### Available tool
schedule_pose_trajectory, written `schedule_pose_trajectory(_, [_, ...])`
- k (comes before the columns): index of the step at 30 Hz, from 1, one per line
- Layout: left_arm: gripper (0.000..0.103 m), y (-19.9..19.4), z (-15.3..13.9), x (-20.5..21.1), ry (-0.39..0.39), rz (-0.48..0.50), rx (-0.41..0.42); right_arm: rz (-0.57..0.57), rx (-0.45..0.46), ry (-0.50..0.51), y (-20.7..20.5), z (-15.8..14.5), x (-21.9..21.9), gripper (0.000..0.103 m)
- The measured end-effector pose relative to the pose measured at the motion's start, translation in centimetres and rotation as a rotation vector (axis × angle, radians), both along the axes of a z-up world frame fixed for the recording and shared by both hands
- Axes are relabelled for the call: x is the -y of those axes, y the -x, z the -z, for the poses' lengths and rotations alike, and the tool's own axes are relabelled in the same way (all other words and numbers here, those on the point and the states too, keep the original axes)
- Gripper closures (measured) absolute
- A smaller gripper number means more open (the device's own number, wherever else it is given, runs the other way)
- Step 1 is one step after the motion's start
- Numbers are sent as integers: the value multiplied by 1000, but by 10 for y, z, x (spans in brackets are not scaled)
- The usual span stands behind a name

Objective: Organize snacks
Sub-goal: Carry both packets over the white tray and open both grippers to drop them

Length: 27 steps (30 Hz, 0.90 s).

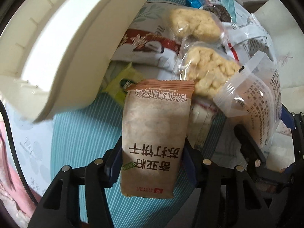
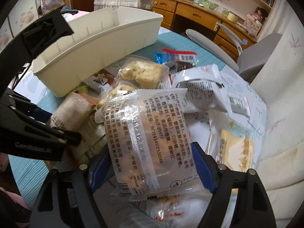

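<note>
A brown soda-cracker packet [image 1: 152,138] is pinched upright between blue pads, above the teal striped cloth. A translucent white pastry packet [image 2: 150,144], printed back facing up, sits clamped likewise. Two clear-wrapped puffed rice cakes [image 1: 207,74] lie on the pile near the cream bin [image 2: 98,57], seemingly empty.

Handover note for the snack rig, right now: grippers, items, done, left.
Left gripper: shut on the brown cracker packet, over the teal cloth.
Right gripper: jaws around the clear printed packet, pads look pressed on it.
White bin: beside the pile; no snacks visible inside.
Pile: two rice-cake packs, blue-wrapped candy, yellow-print pack and others remain on the table.
Done: two packets gripped. Left: drop both in the bin, then clear the pile.
</note>
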<state>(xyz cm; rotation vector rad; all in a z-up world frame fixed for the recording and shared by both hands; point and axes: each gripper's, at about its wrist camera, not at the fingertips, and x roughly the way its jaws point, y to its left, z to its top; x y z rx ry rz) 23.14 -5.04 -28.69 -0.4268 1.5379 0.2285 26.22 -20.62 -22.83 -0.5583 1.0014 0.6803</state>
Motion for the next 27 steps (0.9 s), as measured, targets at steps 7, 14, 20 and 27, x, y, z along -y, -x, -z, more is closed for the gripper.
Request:
schedule_pose_trajectory(7, [48,28,-36,-1,-2,24,49,135,-130,1,8,-4,14,24])
schedule_pose_trajectory(14, [48,43,-79,-11,-9,50,112,218,-198,-58,24,-18,19,24])
schedule_pose_trajectory(20, [48,51,-113,-15,37,110,169,294,-258,-154,34,-37,15,24])
schedule_pose_trajectory(27, [48,53,-152,-40,64,232,266,375,-271,-223,55,-55,-5,24])
